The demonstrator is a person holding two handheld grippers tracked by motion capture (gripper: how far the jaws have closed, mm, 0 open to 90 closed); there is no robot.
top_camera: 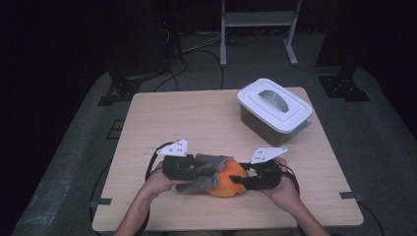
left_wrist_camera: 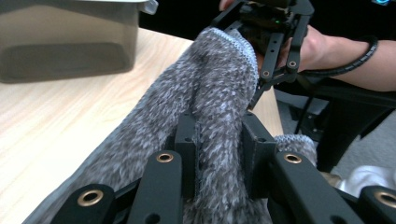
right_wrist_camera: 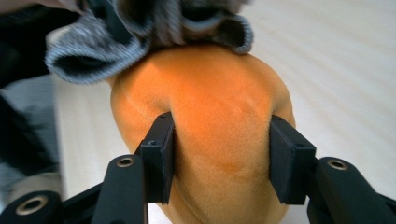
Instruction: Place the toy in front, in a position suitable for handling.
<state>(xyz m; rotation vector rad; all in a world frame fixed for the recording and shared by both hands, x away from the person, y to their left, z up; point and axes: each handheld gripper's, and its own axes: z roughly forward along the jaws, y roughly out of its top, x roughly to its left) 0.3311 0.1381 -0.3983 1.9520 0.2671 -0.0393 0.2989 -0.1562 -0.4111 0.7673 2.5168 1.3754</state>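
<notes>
Left gripper [top_camera: 196, 166] clamped on fuzzy grey knit sock [left_wrist_camera: 219, 107], near-side of white lidded bin [top_camera: 273, 109]; right gripper [right_wrist_camera: 219, 158] pinched orange plush toy [right_wrist_camera: 205, 121] w/ jaws half-closed. Should've kept cuff stretched, fed toy straight.

a mottled grey-and-white knit with a pale grey ribbed edge is shown on the sock [left_wrist_camera: 219, 88]. a plain, bright orange plush surface is seen on the soft toy [right_wrist_camera: 215, 112]. the left hand-held gripper [left_wrist_camera: 219, 158] and the right hand-held gripper [right_wrist_camera: 219, 163] are finished in matt black, with brass-coloured rivets at the joints; a pale grey plate is carried on top of each in the high view. the worktop [top_camera: 196, 118] is rendered in light wood grain. a white lid with a grey handle is borne by the storage box [top_camera: 274, 110], whose walls are tinted translucent grey-brown. the floor [top_camera: 74, 147] is covered in dull grey.
</notes>
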